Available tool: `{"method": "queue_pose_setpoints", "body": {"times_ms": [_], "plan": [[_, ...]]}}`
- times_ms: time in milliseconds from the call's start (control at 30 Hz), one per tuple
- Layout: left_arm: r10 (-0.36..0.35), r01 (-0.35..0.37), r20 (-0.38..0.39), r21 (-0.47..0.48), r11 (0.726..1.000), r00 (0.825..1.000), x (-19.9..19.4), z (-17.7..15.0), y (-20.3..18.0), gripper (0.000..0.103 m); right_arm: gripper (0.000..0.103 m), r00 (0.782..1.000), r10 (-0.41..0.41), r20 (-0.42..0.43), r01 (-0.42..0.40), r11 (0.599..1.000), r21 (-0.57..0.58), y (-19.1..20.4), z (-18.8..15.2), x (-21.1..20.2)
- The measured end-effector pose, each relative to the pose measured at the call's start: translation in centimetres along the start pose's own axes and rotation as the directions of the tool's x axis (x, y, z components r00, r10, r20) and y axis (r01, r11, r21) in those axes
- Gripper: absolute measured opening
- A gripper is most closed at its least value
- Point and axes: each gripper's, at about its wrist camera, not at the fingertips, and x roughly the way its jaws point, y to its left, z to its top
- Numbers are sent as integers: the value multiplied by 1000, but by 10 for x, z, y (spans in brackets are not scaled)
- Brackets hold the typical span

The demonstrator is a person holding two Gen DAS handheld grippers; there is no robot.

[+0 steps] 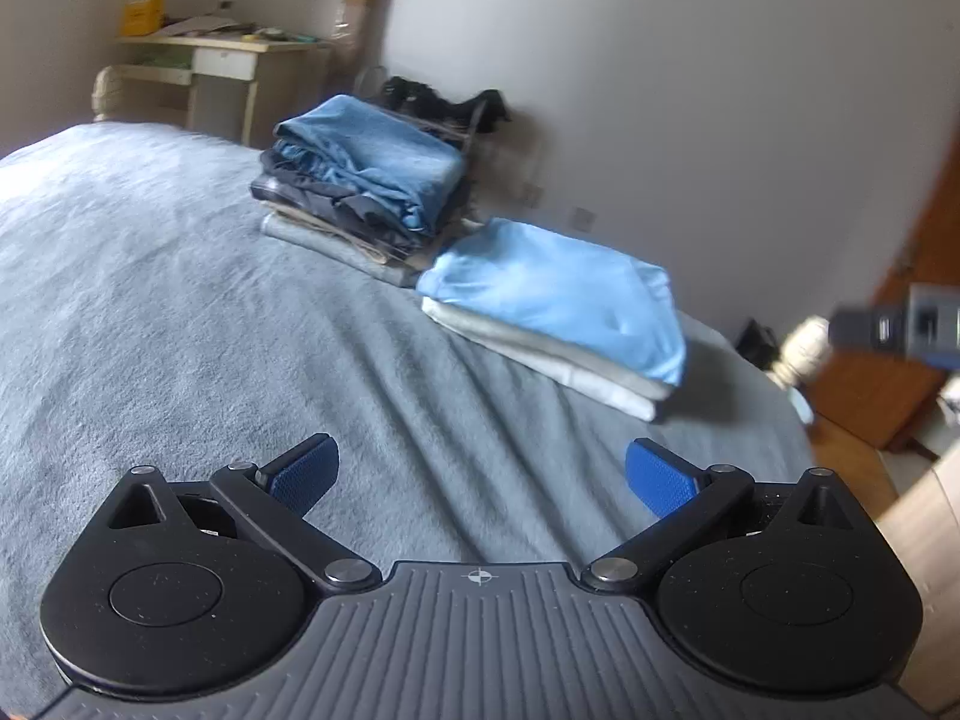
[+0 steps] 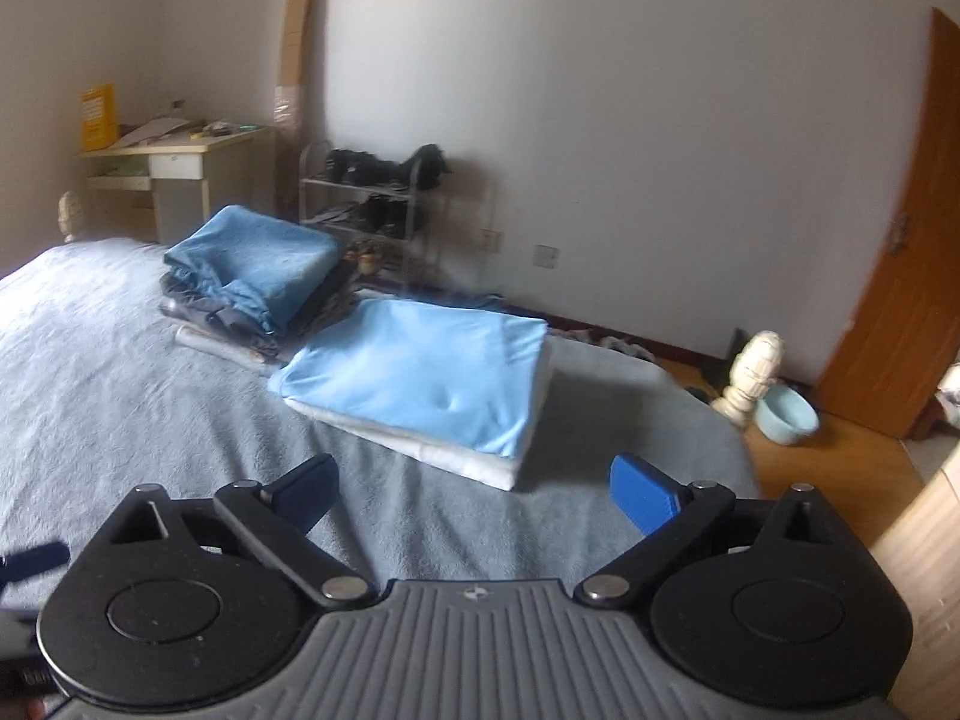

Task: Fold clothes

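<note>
A: The bed cover [image 2: 150,372] looks like matt, fuzzy grey cloth. The folded light blue top [image 2: 432,372]?

B: Smoother cloth with a faint sheen; the white piece [image 2: 480,462] under it is matt.

A: And the right claw [image 2: 474,495]?

B: Matt black plastic arms, shiny metal rivets, textured blue pads [image 2: 642,498]. The door [image 2: 888,252] is glossy orange wood.

Right tool [image 1: 900,324] blurred, seemingly cut off at edge.

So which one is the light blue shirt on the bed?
Find the grey bed; two piles of folded clothes sit at its far edge. The light blue shirt tops the nearer, flatter pile, on white folded cloth. The taller pile behind it is darker.
</note>
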Motion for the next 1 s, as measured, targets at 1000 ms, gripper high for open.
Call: {"method": "queue_pose_setpoints", "body": {"times_ms": [1000], "plan": [[145,-135,-110,95,986,983,102,-6,-146,103,103,987,-136,-84,142,988,61,-124,-47,91]]}}
